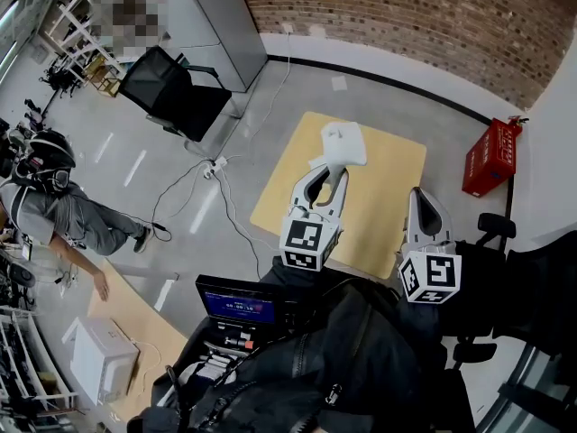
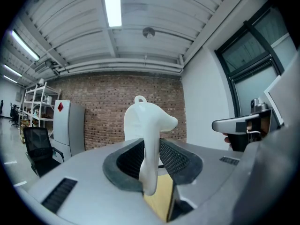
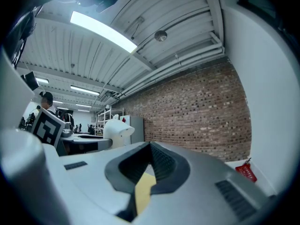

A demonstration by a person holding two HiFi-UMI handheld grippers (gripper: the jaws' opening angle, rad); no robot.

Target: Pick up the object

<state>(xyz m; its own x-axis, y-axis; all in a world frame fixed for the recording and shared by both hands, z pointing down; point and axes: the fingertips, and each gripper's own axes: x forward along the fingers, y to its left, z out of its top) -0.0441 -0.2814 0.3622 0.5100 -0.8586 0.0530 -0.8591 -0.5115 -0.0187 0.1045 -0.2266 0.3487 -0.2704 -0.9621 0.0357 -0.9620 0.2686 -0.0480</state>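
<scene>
Because the left gripper (image 2: 151, 159) has its jaws pinched on the white object (image 2: 149, 123), that piece's lower end is hidden between the pads as it is held over the yellow table (image 1: 388, 197). The right gripper (image 3: 149, 159) is empty, its jaws meeting at the tips. A dark jacket (image 1: 361, 359) covers both hands.

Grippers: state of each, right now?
Left gripper: closed on the white plastic object.
Right gripper: closed, nothing between its fingers.
</scene>
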